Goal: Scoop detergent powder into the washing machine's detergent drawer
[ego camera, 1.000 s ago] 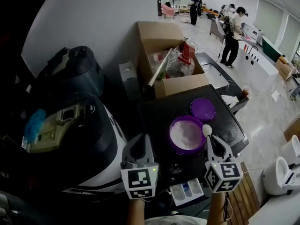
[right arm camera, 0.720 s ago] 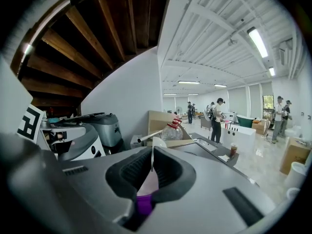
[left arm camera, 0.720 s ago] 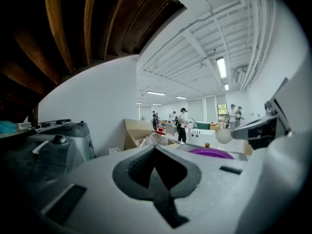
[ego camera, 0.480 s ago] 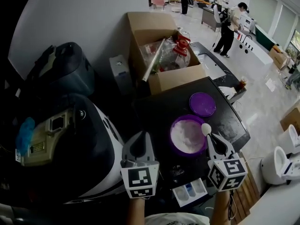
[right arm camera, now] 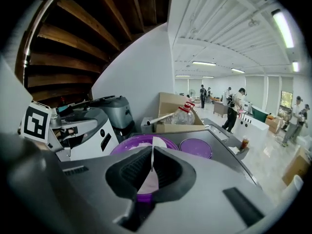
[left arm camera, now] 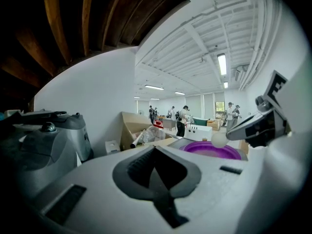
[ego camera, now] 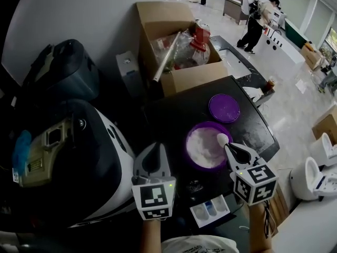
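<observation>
A purple bowl (ego camera: pixel 202 146) of white detergent powder stands on the dark top of the washing machine (ego camera: pixel 174 120). My right gripper (ego camera: pixel 230 148) is shut on the handle of a white spoon (ego camera: pixel 222 138), whose head sits over the powder at the bowl's right side. In the right gripper view the spoon's handle (right arm camera: pixel 152 162) runs between the jaws toward the bowl (right arm camera: pixel 131 143). My left gripper (ego camera: pixel 152 156) is shut with nothing in it, left of the bowl. The pulled-out detergent drawer (ego camera: pixel 210 210) shows its compartments below both grippers. From the left gripper (left arm camera: pixel 155 172) I see the bowl (left arm camera: pixel 214 150) and spoon (left arm camera: pixel 219 139).
The bowl's purple lid (ego camera: pixel 224 107) lies flat behind the bowl. An open cardboard box (ego camera: pixel 176 51) with bottles stands at the back. A white and black machine (ego camera: pixel 79 152) fills the left. People stand far off in the room (ego camera: pixel 253 20).
My right gripper has carried the spoon a little left, from the bowl's right rim to over the powder. The left gripper has stayed shut in its place.
</observation>
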A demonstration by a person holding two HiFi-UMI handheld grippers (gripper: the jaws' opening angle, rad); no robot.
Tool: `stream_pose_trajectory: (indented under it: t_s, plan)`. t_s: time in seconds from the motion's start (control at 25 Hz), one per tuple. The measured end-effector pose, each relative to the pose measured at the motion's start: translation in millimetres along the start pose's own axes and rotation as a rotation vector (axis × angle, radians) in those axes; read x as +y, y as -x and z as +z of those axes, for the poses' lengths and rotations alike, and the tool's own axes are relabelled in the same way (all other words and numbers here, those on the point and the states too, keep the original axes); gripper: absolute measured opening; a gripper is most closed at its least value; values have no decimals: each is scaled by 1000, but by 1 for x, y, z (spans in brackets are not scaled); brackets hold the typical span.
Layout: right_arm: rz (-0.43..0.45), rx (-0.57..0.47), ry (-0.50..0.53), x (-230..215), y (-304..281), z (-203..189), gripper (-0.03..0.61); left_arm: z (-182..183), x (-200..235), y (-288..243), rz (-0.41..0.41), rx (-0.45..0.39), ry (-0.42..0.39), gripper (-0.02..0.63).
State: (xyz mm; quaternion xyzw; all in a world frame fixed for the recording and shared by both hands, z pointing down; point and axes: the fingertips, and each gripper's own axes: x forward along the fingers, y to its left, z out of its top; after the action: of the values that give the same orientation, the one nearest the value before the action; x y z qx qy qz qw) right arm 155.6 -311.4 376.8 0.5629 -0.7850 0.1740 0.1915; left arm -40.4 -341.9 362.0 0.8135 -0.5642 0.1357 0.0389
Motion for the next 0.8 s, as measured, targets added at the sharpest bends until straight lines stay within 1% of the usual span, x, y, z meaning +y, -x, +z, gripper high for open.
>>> stream_pose_trajectory:
  t_s: [0.08, 0.2, 0.52, 0.64, 0.8]
  plan:
    - [28, 37, 14, 2, -4, -4, 21, -5, -3, -1, 0, 13, 2, 2]
    - [70, 92, 9, 5, -8, -8, 21, -9, -7, -1, -2, 25, 3, 2]
    - [132, 213, 64, 9, -19, -12, 21, -18, -13, 1, 4, 50, 5, 2]
    - [153, 269, 101, 12, -23, -16, 21, -22, -13, 2, 9, 59, 5, 2]
    - [171, 344, 180, 15, -31, -20, 21, -26, -9, 3, 17, 68, 12, 2]
